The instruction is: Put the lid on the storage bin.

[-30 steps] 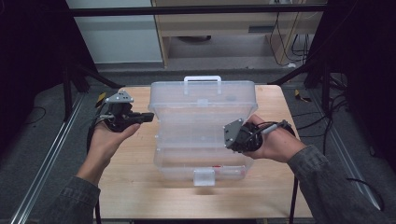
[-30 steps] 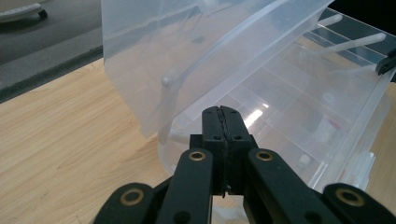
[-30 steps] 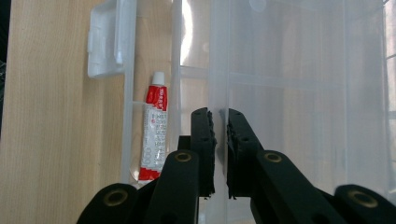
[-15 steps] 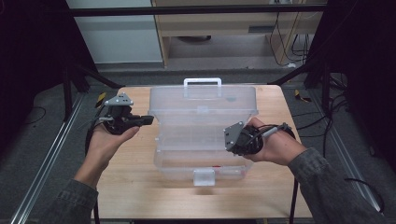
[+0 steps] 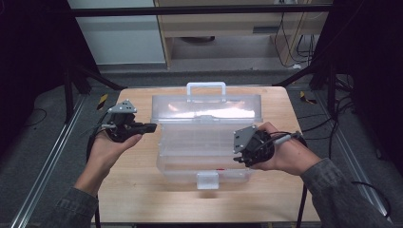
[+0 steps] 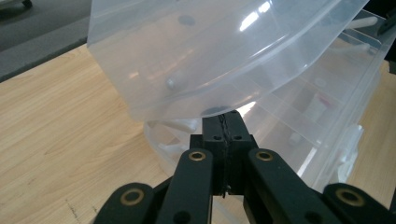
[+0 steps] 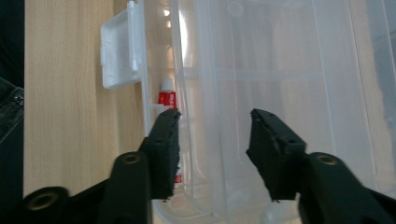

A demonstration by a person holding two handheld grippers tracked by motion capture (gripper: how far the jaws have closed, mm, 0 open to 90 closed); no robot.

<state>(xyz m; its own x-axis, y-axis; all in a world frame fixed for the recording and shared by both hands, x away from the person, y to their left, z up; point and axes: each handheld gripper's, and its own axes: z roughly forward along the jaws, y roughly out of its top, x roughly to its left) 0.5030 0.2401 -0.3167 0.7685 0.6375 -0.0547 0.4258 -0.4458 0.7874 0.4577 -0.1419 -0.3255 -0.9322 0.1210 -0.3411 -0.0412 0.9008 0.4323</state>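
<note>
1. A clear plastic storage box (image 5: 204, 142) sits in the middle of a pale wooden table (image 5: 142, 199); its walls are thin, glossy and see-through, with rounded corners and moulded dividers inside
2. Its lid (image 5: 206, 108) stands raised at the far side, with a loop handle (image 5: 206, 88) on its upper edge and a bright glare across its face; a white latch tab (image 5: 207, 179) hangs at the near front wall
3. Through the front wall, beside the latch, a small red and white tube (image 7: 166, 97) shows inside the box
4. The left gripper (image 5: 145, 127) is held level in the person's left hand (image 5: 107, 149) just left of the lid; its black jaws are pressed flat together with nothing between them, and in the left gripper view their tips sit at the curved lower edge of the lid, though I cannot tell whether they touch it
5. The right gripper (image 5: 236, 154) rests against the box's right side in the right hand (image 5: 285, 154); its jaws have just been opening and now stand apart, the box's clear wall running between them with neither pad visibly pressing on it
6. Black cables trail from both grippers; dark frame legs and floor cables lie around the table
7. Compared with a second ago, the lid stands more upright, and both hands sit in about the same places
</note>
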